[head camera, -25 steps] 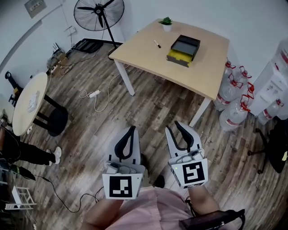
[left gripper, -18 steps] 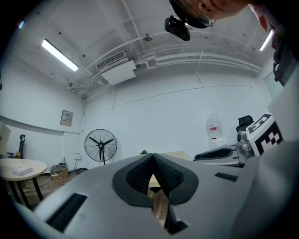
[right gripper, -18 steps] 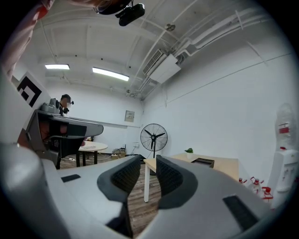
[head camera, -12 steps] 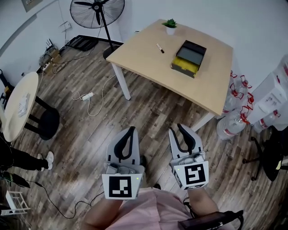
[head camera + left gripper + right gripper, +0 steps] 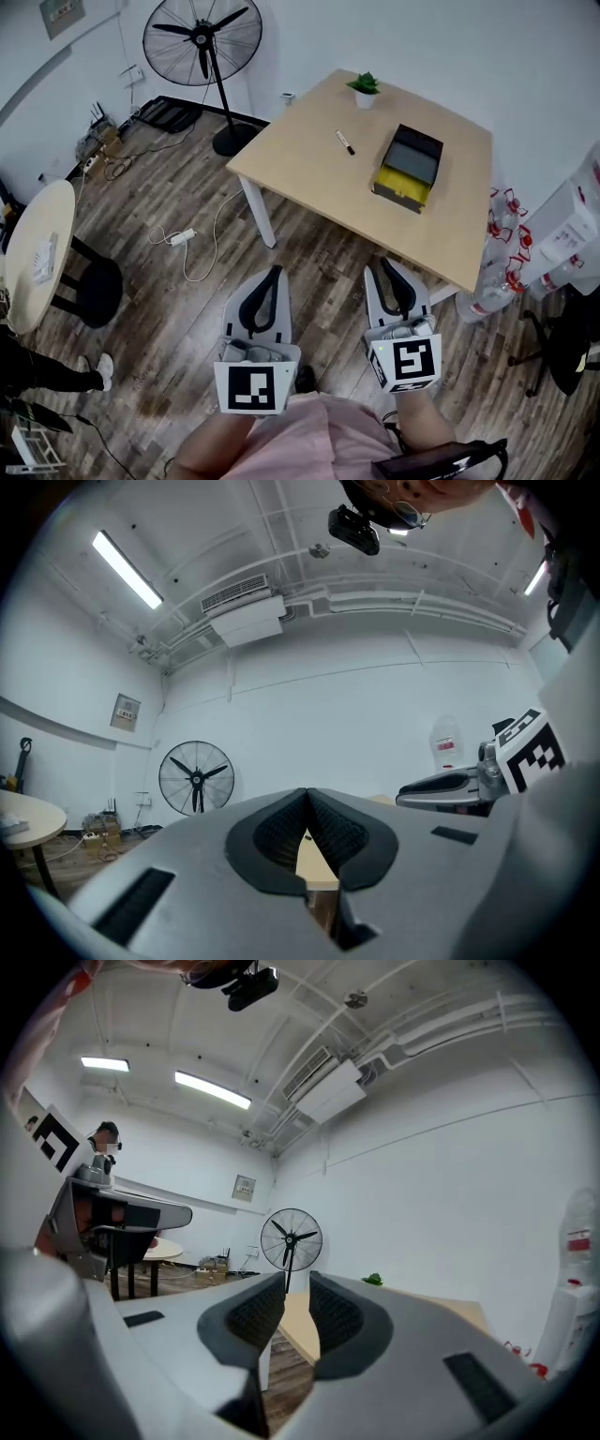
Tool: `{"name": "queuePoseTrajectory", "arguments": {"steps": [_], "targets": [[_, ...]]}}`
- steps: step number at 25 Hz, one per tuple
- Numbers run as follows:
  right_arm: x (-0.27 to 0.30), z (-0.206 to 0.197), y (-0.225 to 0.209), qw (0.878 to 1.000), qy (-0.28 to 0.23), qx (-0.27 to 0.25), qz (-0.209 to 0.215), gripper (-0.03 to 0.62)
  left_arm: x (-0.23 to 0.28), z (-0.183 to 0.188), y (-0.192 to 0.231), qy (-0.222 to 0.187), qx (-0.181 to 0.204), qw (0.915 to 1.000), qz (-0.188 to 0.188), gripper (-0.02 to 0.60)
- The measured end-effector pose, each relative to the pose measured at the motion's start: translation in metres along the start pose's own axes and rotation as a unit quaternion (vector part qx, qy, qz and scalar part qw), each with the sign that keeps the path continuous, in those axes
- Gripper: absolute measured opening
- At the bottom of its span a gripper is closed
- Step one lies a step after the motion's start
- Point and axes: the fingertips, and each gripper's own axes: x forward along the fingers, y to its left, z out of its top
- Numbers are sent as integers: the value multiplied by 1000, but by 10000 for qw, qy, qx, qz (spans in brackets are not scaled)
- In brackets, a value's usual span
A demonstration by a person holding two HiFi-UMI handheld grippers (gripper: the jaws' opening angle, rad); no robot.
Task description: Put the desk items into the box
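On the light wooden desk lie a black marker and a black box with a yellow front. A small potted plant stands at the far edge. Both grippers are held low over the floor, well short of the desk. My left gripper is shut, tips touching, with nothing in it. My right gripper shows a narrow gap between its pads, also with nothing in it. The desk edge shows through that gap.
A standing fan is at the back left, with cables and a power strip on the wood floor. A round table and stool stand at the left. Water bottles crowd the desk's right side.
The desk has shifted right and nearer in the head view as the person walks toward it. Both grippers keep the same pose and jaw state.
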Motion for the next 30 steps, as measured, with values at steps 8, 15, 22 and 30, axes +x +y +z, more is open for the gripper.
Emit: {"name": "queuePoseTrajectory", "arguments": {"steps": [8,15,22,30], "targets": [[48,12,-7,9997,-72,-132,-193,77,46,-1,28,-147,-30,9996,-227,10],[65,-5,-26,9993,179,-60,-334,74,81,-22,23,111,-114,9988,-459,10],[92,-31,-50,9984,326,209,-401,71,120,-47,18,424,-23,9974,-584,11],[159,-55,-98,9974,435,431,-392,71,202,-73,22,728,-8,9957,-570,11]]}}
